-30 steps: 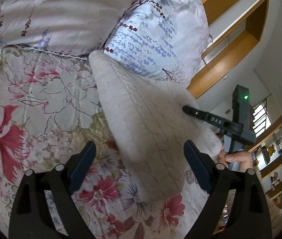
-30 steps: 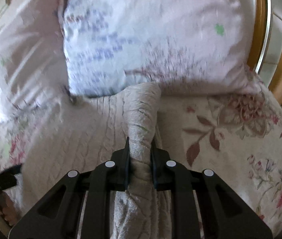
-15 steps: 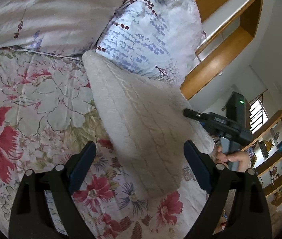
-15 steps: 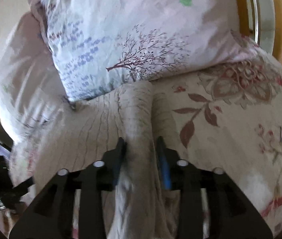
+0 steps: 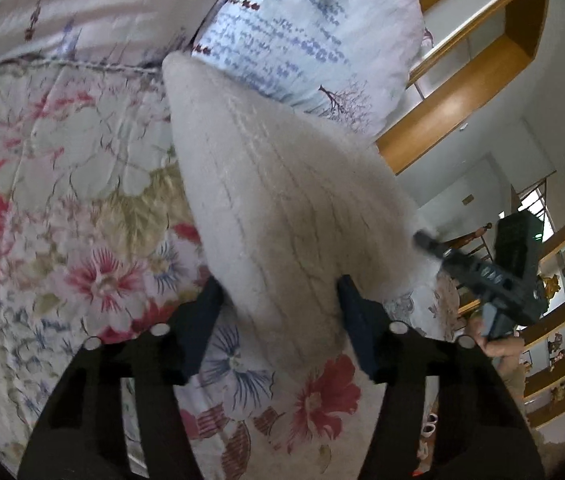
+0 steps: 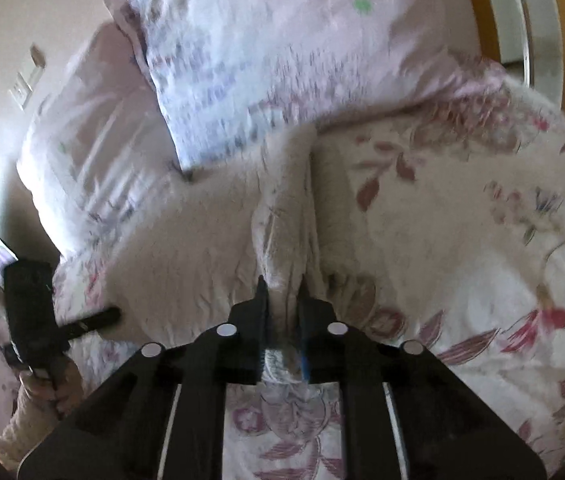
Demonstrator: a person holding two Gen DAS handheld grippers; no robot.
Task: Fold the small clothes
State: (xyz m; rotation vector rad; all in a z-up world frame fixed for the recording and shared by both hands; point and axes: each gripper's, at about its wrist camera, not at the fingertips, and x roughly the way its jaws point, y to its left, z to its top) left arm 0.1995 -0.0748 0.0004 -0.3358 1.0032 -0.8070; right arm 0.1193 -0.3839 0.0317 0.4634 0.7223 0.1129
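A cream cable-knit garment (image 5: 274, 200) lies on the floral bedspread, its far corner against a pillow. My left gripper (image 5: 278, 296) straddles its near end. The jaws are closing, with the knit filling the gap between them, and the cloth shows no bunching. In the right wrist view the same garment (image 6: 202, 240) rises into a pinched ridge (image 6: 286, 220). My right gripper (image 6: 282, 296) is shut on that ridge. The right gripper (image 5: 426, 240) also shows at the garment's right edge. The left gripper (image 6: 98, 320) shows at its left edge.
The floral bedspread (image 5: 82, 200) covers the bed. Two pillows (image 5: 302, 40) (image 5: 82, 0) lie at the head, next to a wooden headboard shelf (image 5: 462, 92). Shelves with figurines (image 5: 562, 320) stand beyond the bed's edge. A person's hands (image 5: 498, 344) (image 6: 50, 388) hold the gripper handles.
My left jaws have narrowed from wide apart to the garment's sides, and the gripper has come closer. My right jaws loosened on the ridge, then shut on it again, and that gripper shifted sideways.
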